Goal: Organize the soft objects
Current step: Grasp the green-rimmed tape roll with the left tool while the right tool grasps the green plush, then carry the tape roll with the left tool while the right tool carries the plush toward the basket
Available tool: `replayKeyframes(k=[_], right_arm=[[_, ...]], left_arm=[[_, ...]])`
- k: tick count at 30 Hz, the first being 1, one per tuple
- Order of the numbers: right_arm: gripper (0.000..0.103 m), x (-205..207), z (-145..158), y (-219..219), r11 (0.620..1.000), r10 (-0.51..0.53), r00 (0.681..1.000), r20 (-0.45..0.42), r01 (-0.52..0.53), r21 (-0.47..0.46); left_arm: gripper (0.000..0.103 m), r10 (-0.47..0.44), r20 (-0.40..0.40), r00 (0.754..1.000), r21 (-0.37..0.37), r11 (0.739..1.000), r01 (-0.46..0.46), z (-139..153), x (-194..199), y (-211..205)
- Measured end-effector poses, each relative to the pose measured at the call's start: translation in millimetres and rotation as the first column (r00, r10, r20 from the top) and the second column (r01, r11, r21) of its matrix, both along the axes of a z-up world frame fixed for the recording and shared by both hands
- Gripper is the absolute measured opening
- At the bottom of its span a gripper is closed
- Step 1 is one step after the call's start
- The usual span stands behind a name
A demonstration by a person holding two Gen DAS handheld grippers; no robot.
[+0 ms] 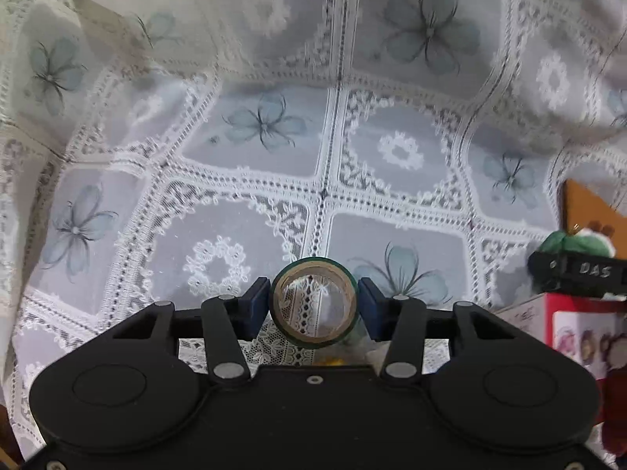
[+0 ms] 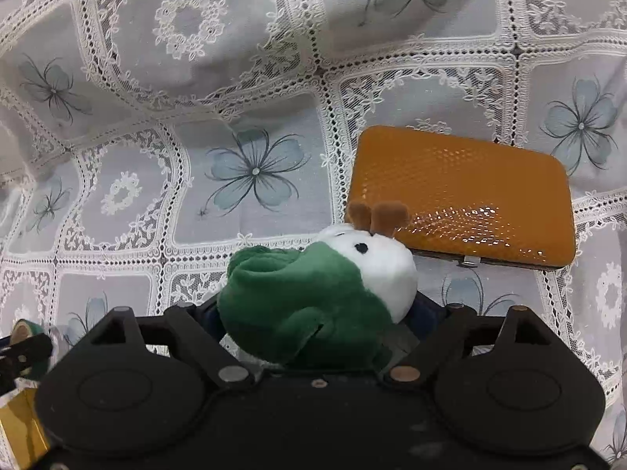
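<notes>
Left gripper (image 1: 313, 309) clamped on tape roll (image 1: 314, 302), blue pads pressing either side, roll's hole facing straight at camera, axis running along fingers. Right gripper (image 2: 313, 313) grasped plush toy (image 2: 317, 297) up off the cloth, fingers mostly hidden under it. Toy's long axis ran lower-left to upper-right: green body low, white head with brown antlers pointing up-right. Just past the head, orange case (image 2: 462, 196) lay flat on lace tablecloth (image 2: 254, 78). Red box (image 1: 580, 333) sat at right edge of left view.

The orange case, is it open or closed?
Closed. The orange case lies flat on the tablecloth with its lid down, and its small metal clasp sits across the front seam. What's inside cannot be seen.
</notes>
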State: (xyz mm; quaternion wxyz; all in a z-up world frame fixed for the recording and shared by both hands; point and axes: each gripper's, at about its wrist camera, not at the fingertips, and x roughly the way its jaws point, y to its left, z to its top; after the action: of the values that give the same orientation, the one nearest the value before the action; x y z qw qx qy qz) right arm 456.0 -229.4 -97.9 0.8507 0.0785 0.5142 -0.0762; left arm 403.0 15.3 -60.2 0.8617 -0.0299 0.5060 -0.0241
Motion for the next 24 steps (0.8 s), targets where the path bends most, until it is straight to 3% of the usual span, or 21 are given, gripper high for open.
replayKeyframes(k=[7, 15, 20, 24], right_arm=[[0.066, -16.2, 6.7, -6.2, 1.000, -0.018, 0.998, 0.061, 0.018, 0.005], [0.064, -19.9, 8.3, -8.6, 0.998, -0.021, 0.994, 0.110, 0.015, 0.056], [0.064, -27.3, 12.2, -18.4, 0.993, -0.047, 0.985, 0.164, 0.028, 0.118], [0.064, -34.7, 18.2, -15.2, 0.995, -0.038, 0.975, 0.221, 0.016, 0.101]], left_arm=[[0.048, -0.022, 0.089, 0.996, -0.016, 1.000, 0.024, 31.6, -34.1, -5.0], [0.048, -0.051, 0.160, 0.986, -0.029, 0.998, 0.056, 48.2, -101.8, -14.8], [0.048, -0.057, 0.152, 0.987, -0.030, 0.998, 0.062, 44.0, -143.8, -16.2], [0.048, -0.070, 0.130, 0.989, -0.019, 0.997, 0.073, 37.2, -174.2, -17.2]])
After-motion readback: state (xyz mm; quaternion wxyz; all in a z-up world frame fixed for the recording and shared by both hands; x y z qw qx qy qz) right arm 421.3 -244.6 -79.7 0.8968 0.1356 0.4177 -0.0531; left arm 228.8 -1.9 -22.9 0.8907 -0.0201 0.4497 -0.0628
